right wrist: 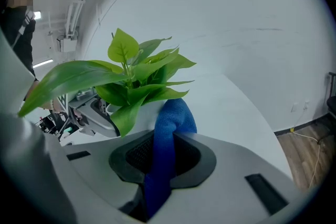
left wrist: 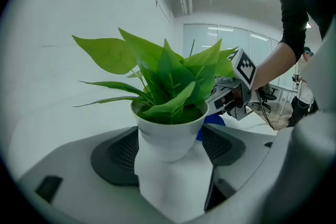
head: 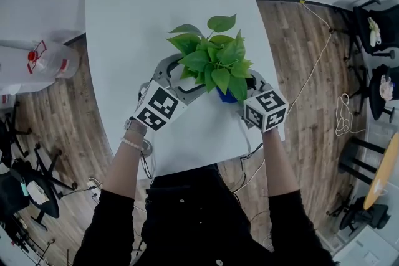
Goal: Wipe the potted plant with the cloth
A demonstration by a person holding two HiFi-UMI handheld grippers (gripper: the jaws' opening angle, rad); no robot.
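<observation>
A potted plant (head: 212, 59) with broad green leaves stands near the front of the white table (head: 156, 3). In the left gripper view its white pot (left wrist: 168, 136) sits between the two dark pads (left wrist: 118, 157). My left gripper (left wrist: 169, 148) is shut on the pot from the plant's left (head: 177, 81). My right gripper (right wrist: 163, 157) is shut on a blue cloth (right wrist: 169, 139). The cloth's upper end reaches the lower leaves (right wrist: 136, 94) by the pot. In the head view the cloth (head: 227, 96) shows just under the foliage, beside the right gripper (head: 248, 89). The leaves hide the pot there.
The table's front edge (head: 187, 168) is close to the person's body. A clear plastic jug with a red cap (head: 43, 59) lies off the table to the left. Office chairs (head: 374, 28), a loose cable (head: 343, 115) and wooden floor are to the right.
</observation>
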